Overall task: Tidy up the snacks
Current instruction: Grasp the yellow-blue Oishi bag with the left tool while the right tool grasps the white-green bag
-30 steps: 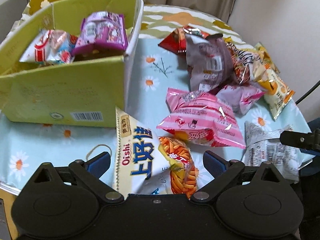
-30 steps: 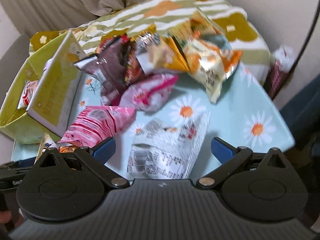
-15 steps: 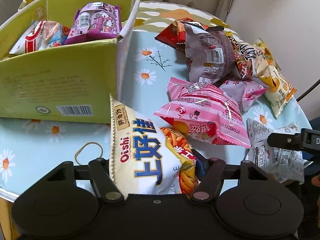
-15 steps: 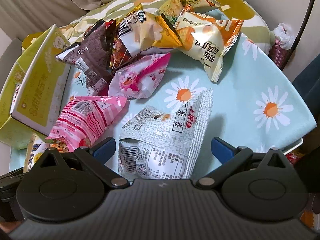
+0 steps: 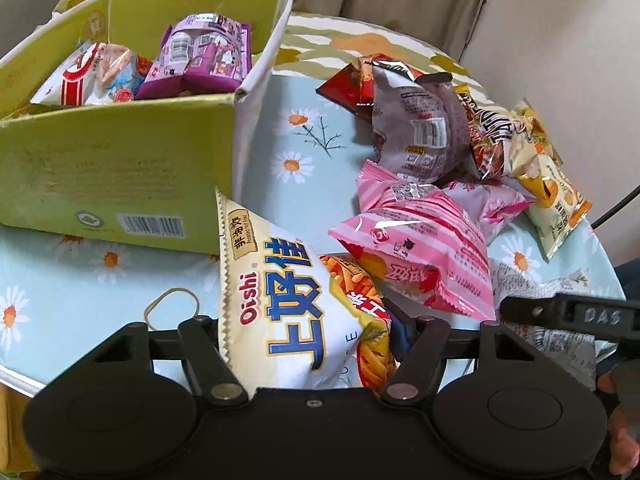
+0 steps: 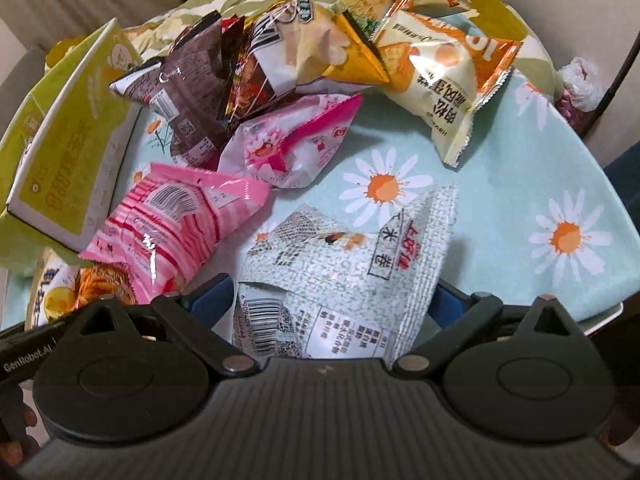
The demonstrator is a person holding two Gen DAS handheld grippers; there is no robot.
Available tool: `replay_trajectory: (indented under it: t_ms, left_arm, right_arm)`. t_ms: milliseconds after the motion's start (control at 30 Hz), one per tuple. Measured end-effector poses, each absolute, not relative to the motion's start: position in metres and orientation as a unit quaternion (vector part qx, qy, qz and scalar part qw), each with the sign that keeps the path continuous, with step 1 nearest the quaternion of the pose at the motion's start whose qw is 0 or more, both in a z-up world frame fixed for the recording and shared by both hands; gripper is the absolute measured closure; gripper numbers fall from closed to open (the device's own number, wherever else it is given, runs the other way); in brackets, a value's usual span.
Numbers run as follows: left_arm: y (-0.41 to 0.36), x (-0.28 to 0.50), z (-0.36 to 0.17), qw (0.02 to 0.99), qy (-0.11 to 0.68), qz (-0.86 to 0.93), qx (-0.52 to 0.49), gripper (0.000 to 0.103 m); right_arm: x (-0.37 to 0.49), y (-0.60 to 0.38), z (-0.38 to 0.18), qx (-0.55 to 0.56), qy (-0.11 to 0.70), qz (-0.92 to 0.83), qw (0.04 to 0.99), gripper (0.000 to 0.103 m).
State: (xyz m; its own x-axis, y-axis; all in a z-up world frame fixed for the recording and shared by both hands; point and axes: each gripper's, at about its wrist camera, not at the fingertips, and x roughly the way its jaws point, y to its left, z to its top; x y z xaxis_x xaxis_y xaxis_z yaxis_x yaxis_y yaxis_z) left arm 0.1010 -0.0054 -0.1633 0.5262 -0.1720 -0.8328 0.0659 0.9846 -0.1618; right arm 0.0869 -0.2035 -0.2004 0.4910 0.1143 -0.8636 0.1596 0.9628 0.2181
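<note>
L gripper [image 5: 308, 332] clamped on white/yellow Oishi foil chip bag [image 5: 288, 304], bag at near table edge, upper corner up against green cardboard box [image 5: 116, 176]. R gripper [image 6: 334, 300] jaws apart, straddling white crinkly rice-roll packet [image 6: 344, 276] w/ barcode, pads not seen pressing. Pink striped foil bag [image 5: 420, 248] just beyond. Farther: pile of mixed snack bags on daisy-print tablecloth [image 6: 520, 152]. Box holds purple pack [image 5: 200, 56] + red/white pack [image 5: 88, 76].

Two fisheye cameras look steeply down, close over the tabletop [image 5: 72, 292], each from behind a hand-held gripper. Both views share the pink bag [image 5: 424, 248] and green box [image 6: 76, 136].
</note>
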Motion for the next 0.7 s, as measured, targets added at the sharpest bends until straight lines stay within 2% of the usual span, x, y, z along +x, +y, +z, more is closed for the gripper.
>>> replay_trajectory:
  t_ms: [67,167,267,700]
  left_arm:
    - [-0.008,0.101,-0.162,0.874,0.479,-0.068,-0.051,0.031]
    - [-0.008,0.099,-0.158,0.877,0.474,-0.063,-0.047,0.031]
    - [-0.006,0.095,-0.151,0.88,0.468,-0.059,-0.047,0.031]
    - [-0.004,0.075,-0.104,0.904,0.425,-0.044,-0.026,0.031]
  right_arm:
    - [0.088,-0.203,-0.202,0.132,0.506,-0.008,0.852,0.0]
    - [0.089,-0.204,-0.2,0.135,0.505,0.004,0.852,0.012]
    - [0.087,-0.204,-0.193,0.12,0.499,0.002,0.858,0.017]
    - [0.073,-0.211,-0.14,0.109,0.446,0.007,0.888,0.018]
